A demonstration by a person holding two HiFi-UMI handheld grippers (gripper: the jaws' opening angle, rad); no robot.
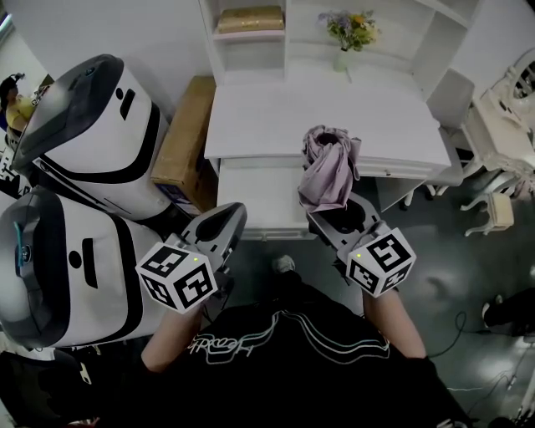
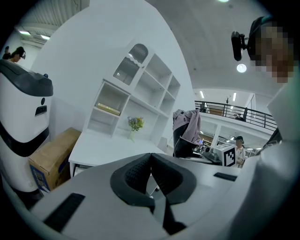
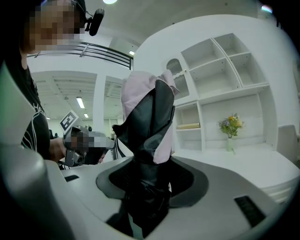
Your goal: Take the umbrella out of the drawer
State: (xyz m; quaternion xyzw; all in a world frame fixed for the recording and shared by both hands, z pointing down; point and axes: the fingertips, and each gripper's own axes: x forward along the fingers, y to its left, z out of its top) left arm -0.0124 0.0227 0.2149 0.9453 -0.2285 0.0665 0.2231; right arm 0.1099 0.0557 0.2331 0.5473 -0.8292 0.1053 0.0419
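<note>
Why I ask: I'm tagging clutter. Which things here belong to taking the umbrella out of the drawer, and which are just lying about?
Part of the job:
umbrella, clamped in the right gripper
drawer of the white desk
left gripper, shut and empty

Just lying about:
vase of flowers
cardboard box
tan box above the desk
white machines at left

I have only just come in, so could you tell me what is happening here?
A person holds a gripper in each hand. The right gripper is clamped on a folded pink-and-black fabric umbrella, held upright before the white desk. The left gripper is shut and empty.
</note>
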